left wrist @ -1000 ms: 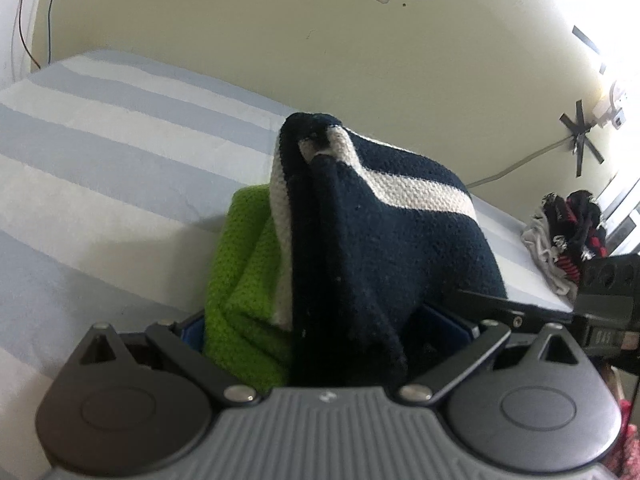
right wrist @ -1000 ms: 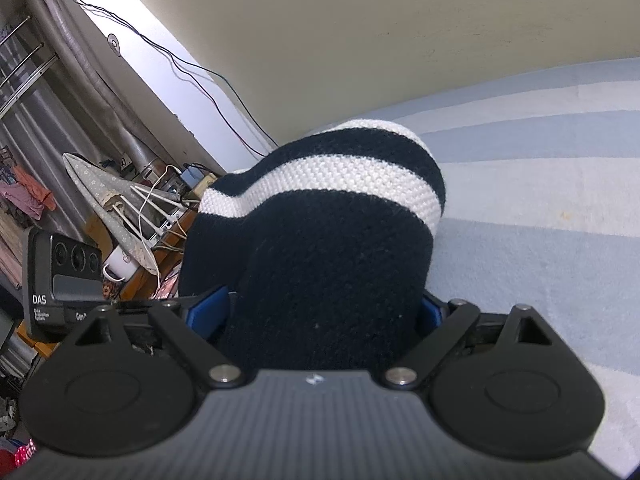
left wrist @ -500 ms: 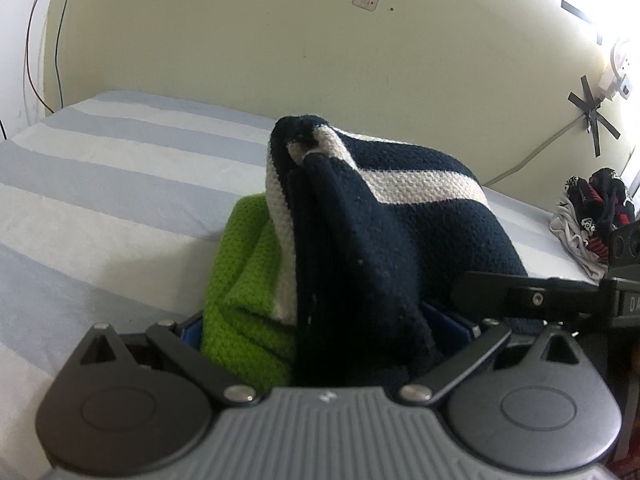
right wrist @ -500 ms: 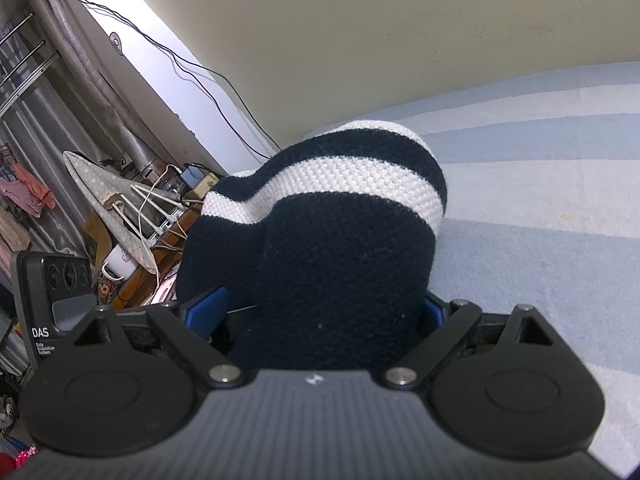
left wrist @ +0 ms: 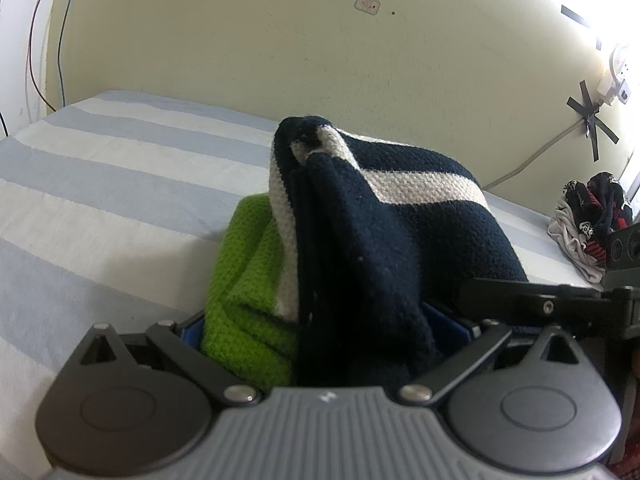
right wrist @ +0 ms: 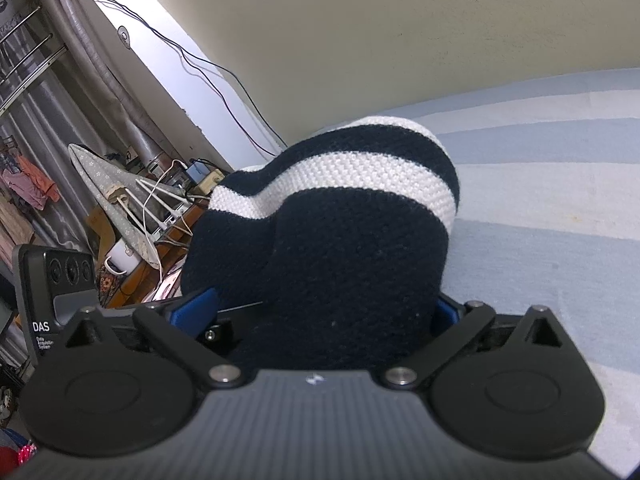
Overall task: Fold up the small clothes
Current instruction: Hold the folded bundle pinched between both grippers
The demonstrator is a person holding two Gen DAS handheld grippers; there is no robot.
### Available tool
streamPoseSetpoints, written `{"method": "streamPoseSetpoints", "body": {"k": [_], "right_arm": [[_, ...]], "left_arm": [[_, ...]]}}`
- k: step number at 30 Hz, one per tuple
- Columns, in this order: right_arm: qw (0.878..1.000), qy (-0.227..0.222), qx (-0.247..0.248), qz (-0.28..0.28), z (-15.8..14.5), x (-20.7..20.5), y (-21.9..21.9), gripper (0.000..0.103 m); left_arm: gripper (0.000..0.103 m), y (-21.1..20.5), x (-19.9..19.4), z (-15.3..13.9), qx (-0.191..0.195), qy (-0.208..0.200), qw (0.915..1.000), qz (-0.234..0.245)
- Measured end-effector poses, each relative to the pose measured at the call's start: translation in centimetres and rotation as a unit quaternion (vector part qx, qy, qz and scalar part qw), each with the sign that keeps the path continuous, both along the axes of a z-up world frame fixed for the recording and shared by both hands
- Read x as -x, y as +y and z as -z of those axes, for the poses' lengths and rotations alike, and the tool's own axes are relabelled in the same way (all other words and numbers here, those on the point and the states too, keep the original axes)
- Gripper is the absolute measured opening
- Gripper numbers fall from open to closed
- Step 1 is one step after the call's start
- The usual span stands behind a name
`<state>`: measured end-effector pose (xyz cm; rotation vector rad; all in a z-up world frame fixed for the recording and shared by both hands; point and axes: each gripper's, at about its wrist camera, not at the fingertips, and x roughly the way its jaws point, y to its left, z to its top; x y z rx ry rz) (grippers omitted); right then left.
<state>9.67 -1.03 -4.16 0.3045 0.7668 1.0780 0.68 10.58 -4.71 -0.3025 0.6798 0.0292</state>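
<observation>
Left wrist view: the sweater point(left wrist: 384, 240), navy, white and green, is being bunched in the middle of the frame on the striped bed point(left wrist: 100, 184). It is being clamped by the left gripper point(left wrist: 324, 332).

Right wrist view: the right gripper point(right wrist: 324, 312) has just been opening; a gap is being shown beside the left blue pad point(right wrist: 196, 306), so the sweater is being let go. "DAS" is being read on the box point(right wrist: 56, 292) at lower left.

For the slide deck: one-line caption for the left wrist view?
Left tongs grip a bunched navy-and-white striped knit garment with a green section over a blue-and-white striped bedsheet.
</observation>
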Motion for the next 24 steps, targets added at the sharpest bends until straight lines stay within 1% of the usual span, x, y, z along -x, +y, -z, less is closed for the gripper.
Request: {"method": "streamPoseSetpoints", "body": {"k": [15,21,24], "right_arm": [[1.0,0.0,0.002,0.001,-0.06,0.01,0.03,0.103],[0.999,-0.027,0.03,0.031,-0.42,0.76,0.08,0.103],[0.998,-0.03,0.036,0.037,-0.35,0.74,0.12,0.103]], "left_arm": [[0.103,-0.01,-0.19,-0.04,0.001,0.0,1.0,0.002],[0.103,-0.02,-0.15,-0.08,-0.001,0.0,1.0,0.001],[0.103,0.0,-0.14,-0.07,-0.001,0.0,1.0,0.001]]}}
